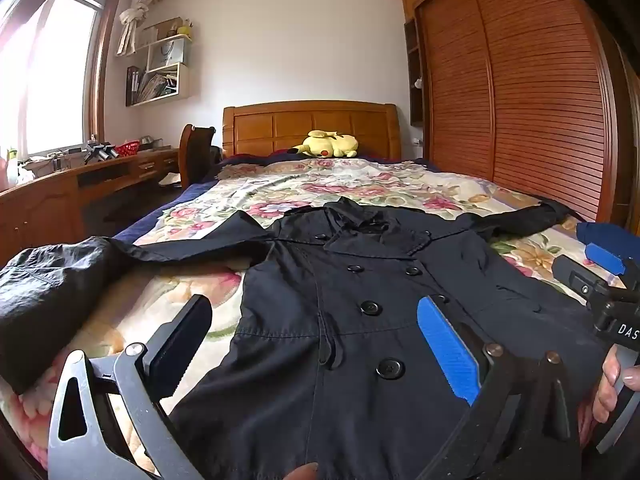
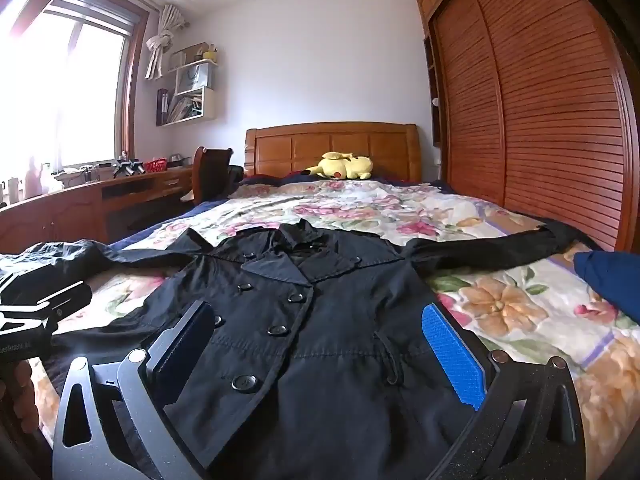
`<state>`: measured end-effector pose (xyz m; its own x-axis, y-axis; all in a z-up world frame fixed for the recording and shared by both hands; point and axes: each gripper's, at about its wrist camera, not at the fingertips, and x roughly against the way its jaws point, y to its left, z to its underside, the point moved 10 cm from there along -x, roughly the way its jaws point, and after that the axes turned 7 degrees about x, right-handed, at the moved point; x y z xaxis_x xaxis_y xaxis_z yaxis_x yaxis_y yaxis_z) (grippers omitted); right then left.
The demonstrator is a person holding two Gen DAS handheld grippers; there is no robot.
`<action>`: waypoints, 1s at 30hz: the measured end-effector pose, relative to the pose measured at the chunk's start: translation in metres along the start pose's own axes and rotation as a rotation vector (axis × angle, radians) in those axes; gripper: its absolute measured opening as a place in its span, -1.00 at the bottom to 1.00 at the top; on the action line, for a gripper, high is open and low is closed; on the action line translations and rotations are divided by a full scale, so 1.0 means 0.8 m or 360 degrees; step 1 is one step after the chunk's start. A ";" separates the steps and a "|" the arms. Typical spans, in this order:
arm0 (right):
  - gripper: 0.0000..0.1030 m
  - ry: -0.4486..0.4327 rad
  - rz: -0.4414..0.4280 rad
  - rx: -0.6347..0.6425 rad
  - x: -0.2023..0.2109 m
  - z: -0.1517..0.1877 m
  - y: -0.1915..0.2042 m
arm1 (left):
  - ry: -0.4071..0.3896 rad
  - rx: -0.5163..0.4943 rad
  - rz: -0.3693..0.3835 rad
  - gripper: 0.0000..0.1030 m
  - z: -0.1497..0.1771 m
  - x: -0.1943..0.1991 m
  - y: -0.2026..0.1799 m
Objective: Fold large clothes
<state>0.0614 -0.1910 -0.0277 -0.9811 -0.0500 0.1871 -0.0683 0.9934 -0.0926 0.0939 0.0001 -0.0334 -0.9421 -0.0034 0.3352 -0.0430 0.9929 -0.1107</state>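
- Black double-breasted coat (image 1: 360,320) lies face-up, sleeves spread, on the floral bed (image 1: 360,188).
- Left gripper (image 1: 316,344) and right gripper (image 2: 320,352) hover above the coat, jaws wide, empty.
- Folding seems unstarted; next, probably pinch a sleeve.

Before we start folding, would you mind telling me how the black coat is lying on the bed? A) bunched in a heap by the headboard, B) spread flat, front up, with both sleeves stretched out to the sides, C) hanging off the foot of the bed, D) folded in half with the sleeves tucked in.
B: the black coat lies flat on the floral bedspread with its buttons facing up and a sleeve extended to each side.
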 end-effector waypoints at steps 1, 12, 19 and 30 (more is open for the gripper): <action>1.00 0.0000 -0.0002 -0.0005 0.000 0.001 0.000 | -0.0002 -0.0003 0.0001 1.00 0.000 0.000 0.000; 1.00 -0.0020 0.0013 -0.0012 0.004 -0.003 0.001 | -0.0005 -0.0019 -0.0008 1.00 -0.001 0.002 0.001; 1.00 -0.0012 -0.0012 -0.0037 0.005 0.000 -0.005 | -0.0007 -0.0019 -0.0009 1.00 -0.008 0.001 0.003; 1.00 -0.0019 -0.0004 -0.0034 0.004 0.000 -0.003 | -0.0014 -0.0017 -0.0010 1.00 -0.005 0.002 0.003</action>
<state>0.0582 -0.1939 -0.0269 -0.9830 -0.0536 0.1754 -0.0670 0.9952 -0.0715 0.0935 0.0030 -0.0294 -0.9448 -0.0106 0.3274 -0.0454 0.9941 -0.0986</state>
